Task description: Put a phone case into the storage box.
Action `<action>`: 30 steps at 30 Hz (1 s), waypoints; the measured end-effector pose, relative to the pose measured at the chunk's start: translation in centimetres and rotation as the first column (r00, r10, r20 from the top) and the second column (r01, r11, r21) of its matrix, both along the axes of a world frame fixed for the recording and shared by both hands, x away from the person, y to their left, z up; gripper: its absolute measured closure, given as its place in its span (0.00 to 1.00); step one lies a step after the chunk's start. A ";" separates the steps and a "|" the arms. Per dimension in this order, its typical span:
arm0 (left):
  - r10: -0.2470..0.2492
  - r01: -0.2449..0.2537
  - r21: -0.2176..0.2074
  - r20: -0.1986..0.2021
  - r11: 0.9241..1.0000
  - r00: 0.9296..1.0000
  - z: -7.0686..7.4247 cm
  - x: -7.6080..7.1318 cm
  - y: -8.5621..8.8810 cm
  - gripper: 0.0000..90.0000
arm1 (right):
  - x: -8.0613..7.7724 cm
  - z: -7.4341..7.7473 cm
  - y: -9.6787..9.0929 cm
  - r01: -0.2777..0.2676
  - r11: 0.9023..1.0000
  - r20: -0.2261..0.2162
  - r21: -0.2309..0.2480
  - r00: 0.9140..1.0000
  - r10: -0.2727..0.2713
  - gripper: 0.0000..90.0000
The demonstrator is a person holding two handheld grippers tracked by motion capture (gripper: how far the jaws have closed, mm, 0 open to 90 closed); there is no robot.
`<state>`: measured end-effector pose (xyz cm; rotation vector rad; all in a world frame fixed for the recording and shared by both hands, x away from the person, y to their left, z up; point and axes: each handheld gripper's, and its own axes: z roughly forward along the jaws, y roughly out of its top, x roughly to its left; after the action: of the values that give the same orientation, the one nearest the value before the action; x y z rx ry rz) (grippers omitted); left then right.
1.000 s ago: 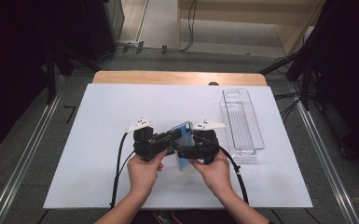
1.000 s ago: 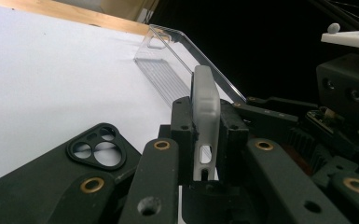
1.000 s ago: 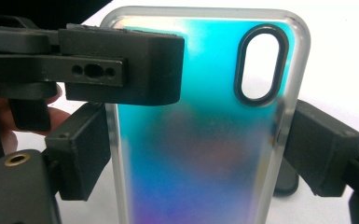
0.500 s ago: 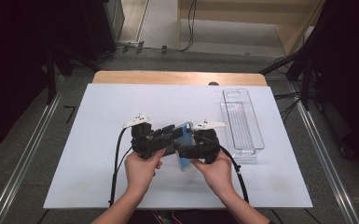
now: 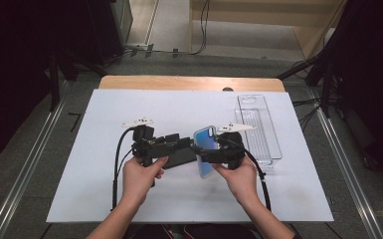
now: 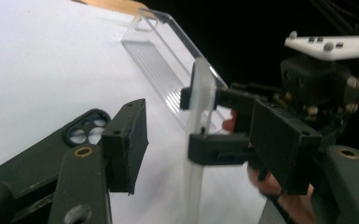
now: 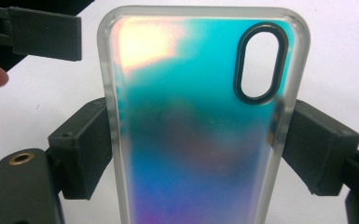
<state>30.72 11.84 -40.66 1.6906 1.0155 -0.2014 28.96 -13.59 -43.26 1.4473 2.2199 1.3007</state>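
Jaws of your left gripper [image 5: 186,148] stand apart, having just been opening, with nothing between them; a dark phone [image 5: 176,158] lies on the white table [image 5: 99,119] under it; your right gripper [image 5: 205,149] is clamped on the iridescent phone case [image 7: 193,121], held upright above the table; a clear tray [image 5: 263,134] sits at far right.

Both tongs, left [image 5: 181,148] and right [image 5: 205,153], are showing black blocky bodies with brass screws, white three-cornered plates on top, black cables trailing; forearms are bare.
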 end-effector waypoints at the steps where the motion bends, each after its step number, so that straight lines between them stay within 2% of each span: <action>1: -0.009 0.009 -0.005 0.013 1.000 1.000 0.1 0.1 0.3 0.40 | 0.0 0.1 -0.2 -0.010 1.000 0.002 0.008 1.000 0.010 0.16; 4: -0.036 0.036 -0.008 0.049 0.999 0.998 0.3 0.4 1.1 0.40 | 0.0 0.7 -0.4 -0.054 0.998 0.011 0.032 0.998 0.054 0.16; 6: -0.067 0.068 -0.005 0.032 0.998 0.997 0.4 0.6 1.5 0.40 | 0.1 1.0 -0.5 -0.102 0.994 0.015 0.046 0.995 0.101 0.16; 7: -0.093 0.093 0.011 0.016 0.996 0.996 0.3 0.8 1.6 0.40 | 0.2 1.1 -0.6 -0.121 0.992 0.021 0.045 0.993 0.120 0.16; 10: -0.145 0.145 0.061 0.006 0.988 0.989 -0.2 0.9 2.0 0.40 | 0.4 1.2 -0.9 -0.169 0.984 0.015 0.045 0.986 0.169 0.16; 14: -0.191 0.188 0.115 0.019 0.975 0.981 -0.8 0.8 2.5 0.40 | 0.8 1.2 -1.7 -0.211 0.973 -0.003 0.091 0.977 0.212 0.16; 16: -0.207 0.202 0.131 0.027 0.971 0.978 -1.0 0.7 2.8 0.40 | 0.9 1.2 -2.0 -0.239 0.968 -0.002 0.077 0.971 0.240 0.16; 18: -0.225 0.221 0.145 0.016 0.965 0.974 -1.3 0.7 3.0 0.39 | 1.0 1.4 -2.3 -0.262 0.963 0.001 0.066 0.965 0.263 0.16; 19: -0.231 0.227 0.160 0.008 0.961 0.973 -1.4 0.7 3.1 0.36 | 1.0 1.5 -2.4 -0.273 0.960 0.007 0.066 0.962 0.273 0.16; 21: -0.239 0.232 0.178 0.018 0.956 0.971 -1.5 0.5 3.3 0.36 | 1.0 1.6 -2.7 -0.297 0.952 0.012 0.070 0.955 0.297 0.16; 25: -0.254 0.249 0.187 0.008 0.950 0.967 -2.1 0.3 3.7 0.36 | 0.9 1.7 -3.1 -0.353 0.933 0.033 0.076 0.936 0.351 0.16; 30: -0.282 0.277 0.216 -0.009 0.936 0.959 -2.9 0.1 4.0 0.36 | 0.9 1.7 -3.6 -0.394 0.917 0.026 0.063 0.919 0.393 0.16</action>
<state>30.77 15.88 -43.52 2.0313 0.7986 -0.2645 29.86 -17.20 -41.52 1.0341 2.5744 1.5037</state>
